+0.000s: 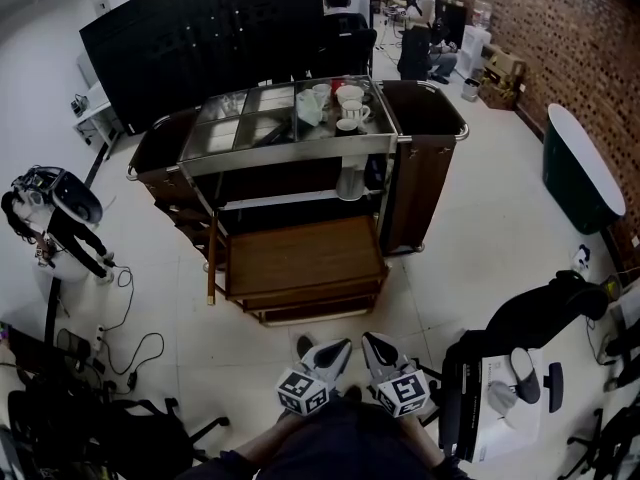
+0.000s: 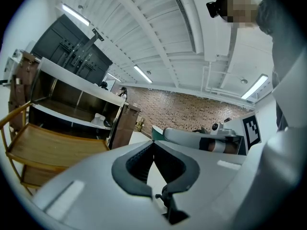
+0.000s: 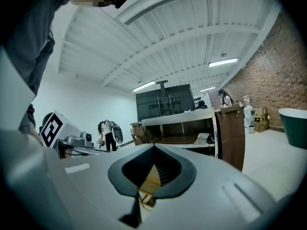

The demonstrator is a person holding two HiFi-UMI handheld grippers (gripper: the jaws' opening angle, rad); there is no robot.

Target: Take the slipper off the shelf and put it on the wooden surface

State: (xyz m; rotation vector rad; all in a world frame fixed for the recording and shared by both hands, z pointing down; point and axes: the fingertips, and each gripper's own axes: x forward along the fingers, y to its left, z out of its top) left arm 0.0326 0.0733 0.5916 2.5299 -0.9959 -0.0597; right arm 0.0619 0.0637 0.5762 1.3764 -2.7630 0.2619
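Bright, even light from ceiling strips [image 2: 143, 74]; fisheye bending, dark corners; left tongs [image 2: 153, 145] soft.

The slipper [image 1: 350, 182] lies on the cart's [image 1: 290, 151] middle shelf, cups [image 1: 346, 104] stand on its top, the wooden surface [image 1: 300, 258] sits just before it, and the left gripper [image 1: 340, 349] and right gripper [image 1: 372, 341] are side by side, nearer.

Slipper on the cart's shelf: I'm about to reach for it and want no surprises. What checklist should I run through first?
1. Slipper lies on the shelf: ok.
2. Wooden surface bare where the slipper will land: ok.
3. Left gripper holds nothing: ok, jaws together.
4. Right gripper ready to grasp: not ok, jaws together and empty; open them first.
5. Room for a gripper under the cart's steel top: cannot tell.
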